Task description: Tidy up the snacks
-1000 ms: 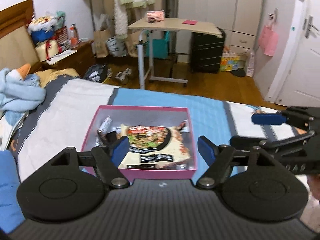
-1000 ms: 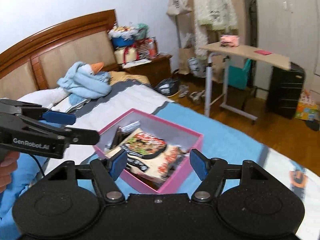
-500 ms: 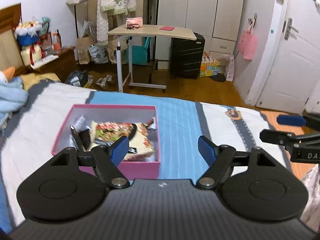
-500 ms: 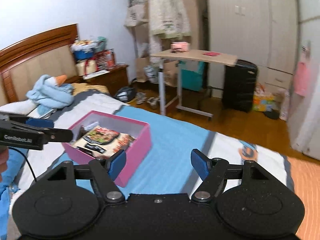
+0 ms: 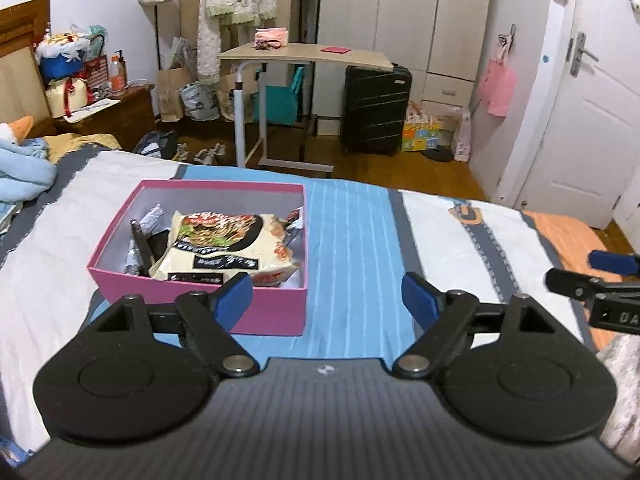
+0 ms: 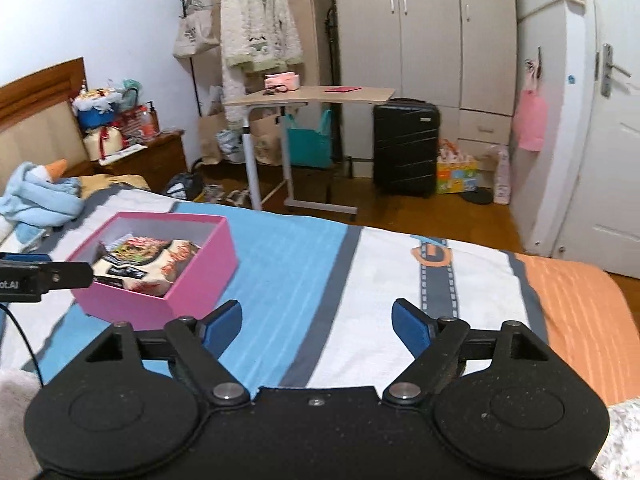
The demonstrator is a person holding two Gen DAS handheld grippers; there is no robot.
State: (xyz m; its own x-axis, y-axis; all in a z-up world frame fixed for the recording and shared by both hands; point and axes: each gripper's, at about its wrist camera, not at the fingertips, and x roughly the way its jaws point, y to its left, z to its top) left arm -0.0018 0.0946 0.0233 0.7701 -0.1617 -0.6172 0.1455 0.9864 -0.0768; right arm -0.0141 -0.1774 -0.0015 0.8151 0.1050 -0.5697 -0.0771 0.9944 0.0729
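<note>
Left gripper (image 5: 327,294): jaws spread wide, nothing between the blue pads (image 5: 234,294). It sits at lower centre of the left wrist view, above the bedspread (image 5: 348,232), with its left pad overlapping the near wall of the pink box (image 5: 200,304) in the frame; contact cannot be confirmed.

Right gripper (image 6: 316,322): jaws also spread wide, holding nothing, over the blue and white stripes of the bedspread at lower centre of the right wrist view. Its fingertips also show at the right edge of the left wrist view.

Pink box rests on the bed, left of centre in the left wrist view and at middle left in the right wrist view (image 6: 160,300). Open top. Inside, a noodle packet (image 5: 224,244) lies tilted across most of the interior, cream with a dark food picture. Smaller wrappers (image 5: 150,220) are wedged along the box's left side; their type is not readable.

Background, upper half of both views: rolling desk (image 5: 304,54), black suitcase (image 5: 374,110), wardrobe (image 5: 400,8), white door (image 5: 596,92) at right.
</note>
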